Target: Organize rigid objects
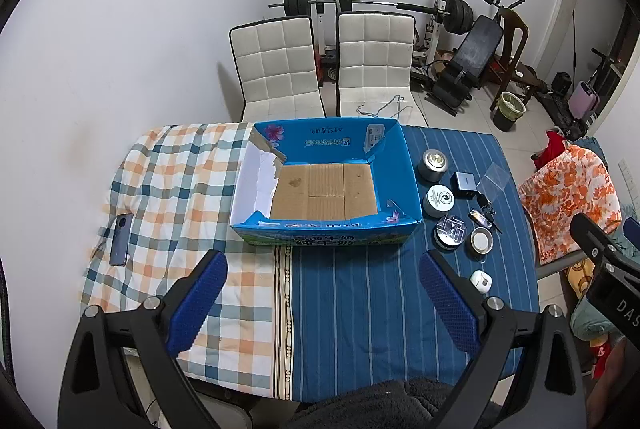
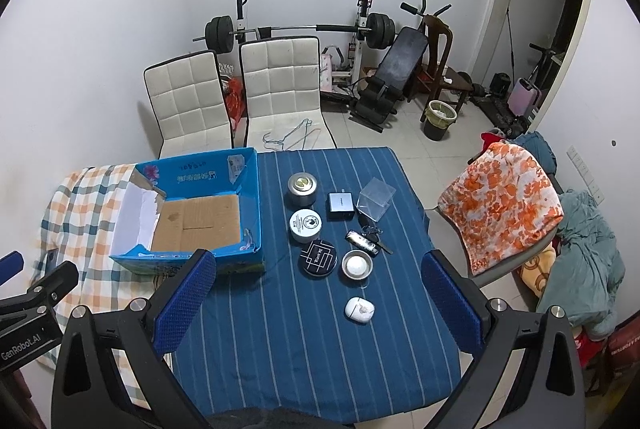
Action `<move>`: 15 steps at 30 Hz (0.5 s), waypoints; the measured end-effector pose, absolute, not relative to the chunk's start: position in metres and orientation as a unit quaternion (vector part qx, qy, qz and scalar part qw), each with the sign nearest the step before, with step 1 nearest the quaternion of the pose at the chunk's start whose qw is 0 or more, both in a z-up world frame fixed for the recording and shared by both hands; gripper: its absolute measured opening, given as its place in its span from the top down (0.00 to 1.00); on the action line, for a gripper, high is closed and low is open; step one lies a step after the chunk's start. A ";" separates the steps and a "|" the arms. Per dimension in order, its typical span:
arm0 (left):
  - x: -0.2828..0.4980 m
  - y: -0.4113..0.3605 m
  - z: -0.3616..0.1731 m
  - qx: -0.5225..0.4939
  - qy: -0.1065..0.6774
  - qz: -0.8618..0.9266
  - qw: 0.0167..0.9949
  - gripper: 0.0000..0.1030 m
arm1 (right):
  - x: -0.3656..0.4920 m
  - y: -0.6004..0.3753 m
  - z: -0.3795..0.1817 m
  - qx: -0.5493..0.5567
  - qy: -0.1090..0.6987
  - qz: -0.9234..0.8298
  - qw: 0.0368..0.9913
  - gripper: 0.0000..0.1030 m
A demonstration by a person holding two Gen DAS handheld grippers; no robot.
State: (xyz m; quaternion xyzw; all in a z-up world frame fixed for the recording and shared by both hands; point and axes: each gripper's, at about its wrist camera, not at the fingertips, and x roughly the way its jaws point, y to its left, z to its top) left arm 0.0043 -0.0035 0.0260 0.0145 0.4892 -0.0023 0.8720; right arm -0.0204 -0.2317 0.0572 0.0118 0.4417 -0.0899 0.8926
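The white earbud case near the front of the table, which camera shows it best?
The right wrist view. The white earbud case lies unobstructed on the blue striped cloth, between the open fingers. In the left wrist view it sits off to the right, smaller, just beside that gripper's right finger.

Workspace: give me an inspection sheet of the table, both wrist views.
Surface: table under a blue striped cloth and a checked cloth.
Job's things: open blue cardboard box, empty; to its right a metal tin, white round tin, black round case, small round dish, grey box, clear plastic box, keys, white earbud case.
Clutter: phone on the checked cloth.
Grippers: left gripper and right gripper open, holding nothing.
Cables: nothing seen.
Surroundings: two white chairs, weight bench, bin.
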 end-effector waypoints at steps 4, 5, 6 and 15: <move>0.003 -0.005 0.029 0.014 0.490 -0.004 0.872 0.05 | -0.023 -0.232 0.057 0.018 0.447 -0.084 0.890 0.00; 0.002 -0.005 0.029 0.013 0.489 -0.004 0.872 0.05 | -0.024 -0.234 0.055 0.020 0.450 -0.082 0.889 0.00; 0.002 -0.006 0.028 0.014 0.489 -0.004 0.872 0.05 | -0.025 -0.234 0.054 0.020 0.453 -0.081 0.887 0.00; 0.002 -0.010 0.033 0.013 0.487 -0.005 0.873 0.05 | -0.037 -0.240 0.052 0.019 0.444 -0.086 0.892 0.00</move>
